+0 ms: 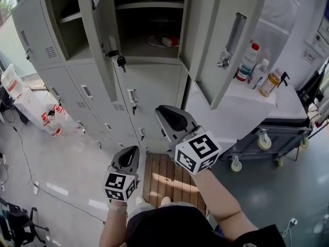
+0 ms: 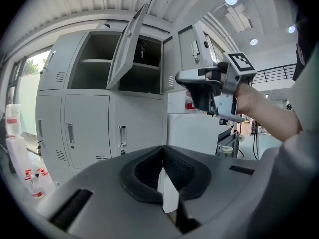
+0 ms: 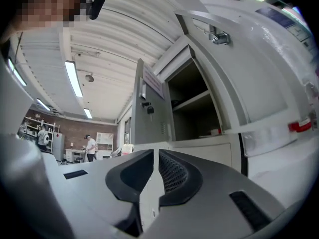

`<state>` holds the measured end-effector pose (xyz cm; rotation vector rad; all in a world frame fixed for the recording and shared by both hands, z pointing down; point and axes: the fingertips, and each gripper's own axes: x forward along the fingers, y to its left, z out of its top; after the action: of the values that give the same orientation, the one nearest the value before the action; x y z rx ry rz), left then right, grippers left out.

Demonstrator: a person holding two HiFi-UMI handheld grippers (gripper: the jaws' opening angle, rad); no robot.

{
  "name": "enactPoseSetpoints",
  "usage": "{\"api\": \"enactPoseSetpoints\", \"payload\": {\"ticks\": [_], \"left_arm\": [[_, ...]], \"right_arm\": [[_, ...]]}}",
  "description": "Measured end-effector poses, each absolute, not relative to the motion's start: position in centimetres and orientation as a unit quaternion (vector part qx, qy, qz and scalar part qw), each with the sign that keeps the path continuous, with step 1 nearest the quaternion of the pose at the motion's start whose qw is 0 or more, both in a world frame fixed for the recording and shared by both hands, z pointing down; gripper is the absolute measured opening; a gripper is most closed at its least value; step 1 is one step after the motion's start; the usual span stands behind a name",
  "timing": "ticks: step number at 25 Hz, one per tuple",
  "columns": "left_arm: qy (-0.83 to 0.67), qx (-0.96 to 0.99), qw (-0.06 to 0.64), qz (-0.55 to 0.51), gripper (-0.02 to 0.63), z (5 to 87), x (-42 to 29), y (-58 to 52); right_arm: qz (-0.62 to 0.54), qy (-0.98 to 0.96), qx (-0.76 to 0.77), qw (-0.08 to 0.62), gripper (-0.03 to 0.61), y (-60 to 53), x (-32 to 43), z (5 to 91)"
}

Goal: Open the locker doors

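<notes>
Facing open locker doors [image 1: 97, 35] — left hand-held gripper [image 2: 163, 153] closed, right hand-held gripper [image 3: 156, 156] barely parted

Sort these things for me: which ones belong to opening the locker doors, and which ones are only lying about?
For the job: open doors, closed doors, keys hanging from a door lock, left gripper, right gripper.

Lying about: cart, bottles on the cart, bottles on the floor, wooden mat.
</notes>
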<state>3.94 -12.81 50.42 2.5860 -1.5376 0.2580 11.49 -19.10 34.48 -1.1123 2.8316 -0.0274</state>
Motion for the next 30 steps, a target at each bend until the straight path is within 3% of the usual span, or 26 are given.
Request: {"api": "enactPoseSetpoints", "payload": {"ticks": [7,17,30], "left_arm": [[-0.464,0.880,0.053,0.090,0.018,50.6,5.7,-13.4],[-0.401,0.910,0.059,0.082,0.018,51.4,6.3,-13.5],[-0.353,0.930,0.070,0.073,0.018,52.7,5.4,-13.3]], "right_arm": [[-0.007,0.917,-0.400,-0.004,0.057,-17.0,13.3,40.5],[-0.067,0.899,-0.432,-0.027,0.057,-13.2,15.1,48.6],[-0.092,0.859,-0.502,-0.031,0.057,-10.7,17.5,51.5]]}}
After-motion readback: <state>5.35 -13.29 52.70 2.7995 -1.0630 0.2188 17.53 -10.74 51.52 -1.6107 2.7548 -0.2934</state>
